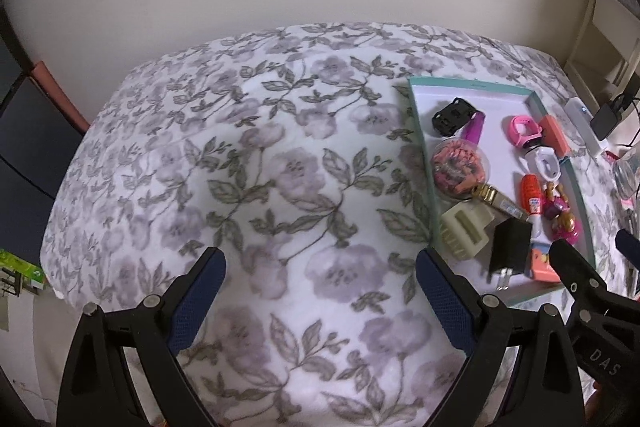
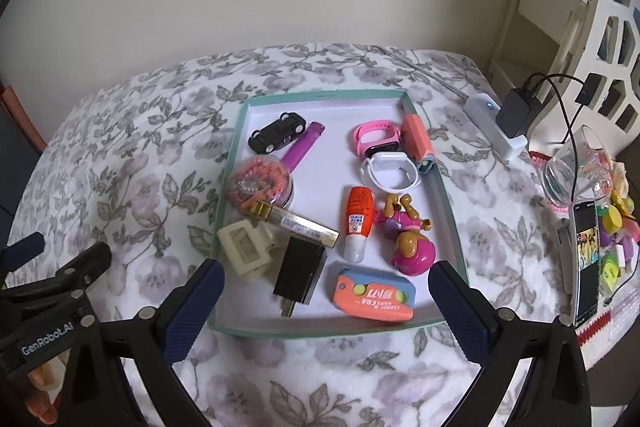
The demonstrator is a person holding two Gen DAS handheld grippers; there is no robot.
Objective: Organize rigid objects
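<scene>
A shallow teal-rimmed tray [image 2: 453, 227] lies on the floral blanket [image 1: 256, 163]. It holds a black toy car [image 2: 276, 137], a purple tube [image 2: 302, 147], a pink watch [image 2: 376, 139], a white strap [image 2: 390, 173], a round box of orange bits [image 2: 260, 183], a gold tube [image 2: 296, 223], a cream hair clip [image 2: 244, 255], a black charger plug [image 2: 300, 271], an orange-white bottle [image 2: 358, 223], a pink toy figure [image 2: 408, 239] and an orange case [image 2: 374, 297]. My right gripper [image 2: 326, 273] hangs open above the tray's near end, holding nothing. My left gripper [image 1: 320, 263] stands open over bare blanket, left of the tray [image 1: 424, 147].
Right of the tray sit a white power strip with a black adapter [image 2: 514, 115], a glass [image 2: 576, 167], a phone [image 2: 586, 259] and small colourful toys [image 2: 616, 223]. A white shelf [image 2: 560, 27] stands at the far right, a plain wall behind. The bed edge drops off at the left [image 1: 52, 259].
</scene>
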